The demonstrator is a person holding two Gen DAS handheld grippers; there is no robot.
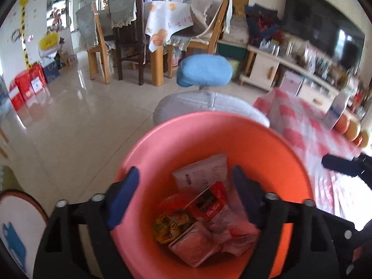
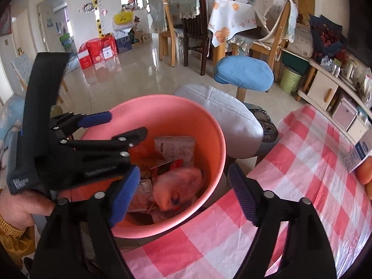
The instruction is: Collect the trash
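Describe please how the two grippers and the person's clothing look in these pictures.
Both the left gripper and the right gripper are black plastic frames with silver bolts. Their fingers carry ribbed blue pads. In the right wrist view, the left gripper's body shows small white lettering, and a wide black strap rises from it. The hand below wears a mustard-yellow knitted sleeve.

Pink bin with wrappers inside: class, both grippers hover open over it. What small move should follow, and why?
Probably lift both away. The left gripper and right gripper are open with nothing between their fingers, and the wrappers already lie in the pink bin.
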